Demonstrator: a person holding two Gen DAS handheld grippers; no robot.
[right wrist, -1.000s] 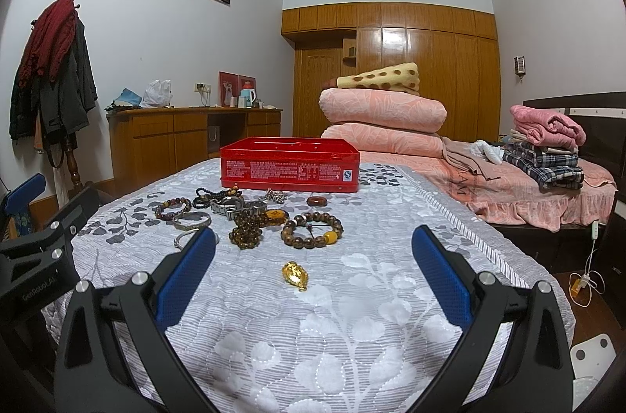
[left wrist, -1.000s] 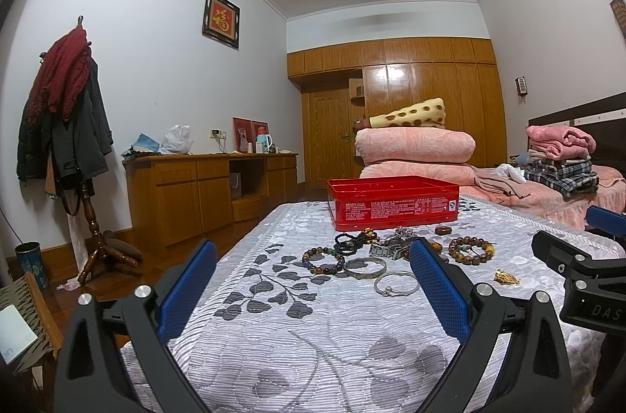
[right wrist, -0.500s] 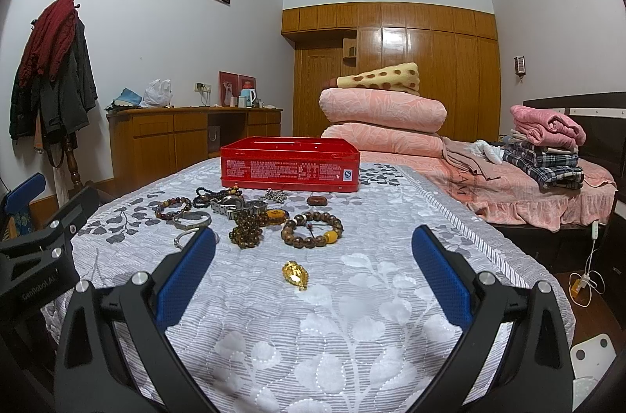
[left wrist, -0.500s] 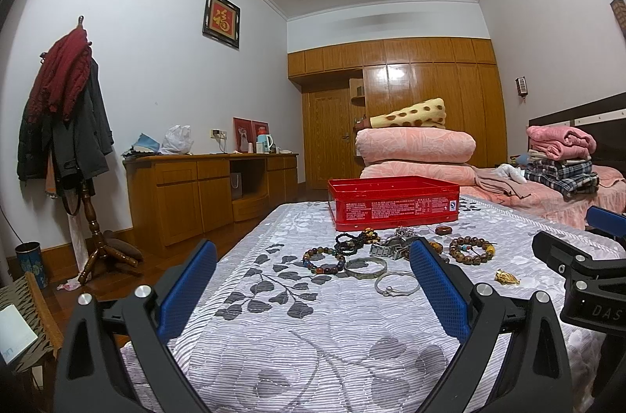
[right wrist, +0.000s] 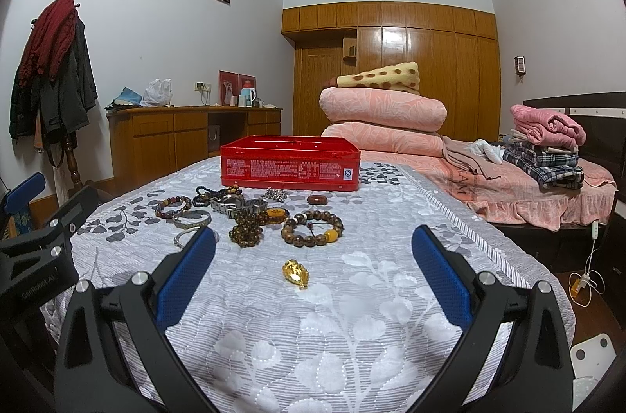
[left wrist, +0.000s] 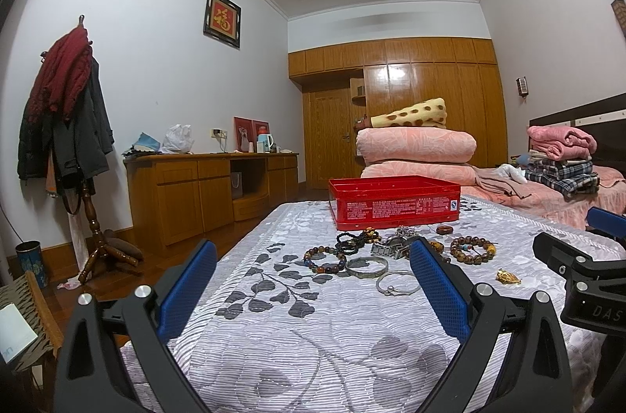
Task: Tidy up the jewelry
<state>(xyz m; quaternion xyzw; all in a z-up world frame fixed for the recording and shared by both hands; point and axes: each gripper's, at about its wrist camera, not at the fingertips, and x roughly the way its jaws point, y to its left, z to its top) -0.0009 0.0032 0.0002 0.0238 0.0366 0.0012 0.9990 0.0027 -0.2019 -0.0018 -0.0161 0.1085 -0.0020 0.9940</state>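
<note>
A red tin box [left wrist: 393,202] [right wrist: 289,166] stands open at the far end of the quilted table [left wrist: 313,327]. In front of it lie several bead bracelets [right wrist: 312,228], silver bangles [left wrist: 366,265], a metal watch [right wrist: 231,203] and a gold pendant [right wrist: 295,273] [left wrist: 508,276]. My left gripper [left wrist: 313,280] is open and empty, low over the near left of the table. My right gripper [right wrist: 313,270] is open and empty, with the gold pendant lying between its fingers on the cloth.
A bed [right wrist: 520,186] with folded quilts and clothes stands at the right. A wooden desk [left wrist: 203,190] and a coat rack [left wrist: 74,139] stand at the left. A wooden chair [left wrist: 27,319] is near the table's left corner.
</note>
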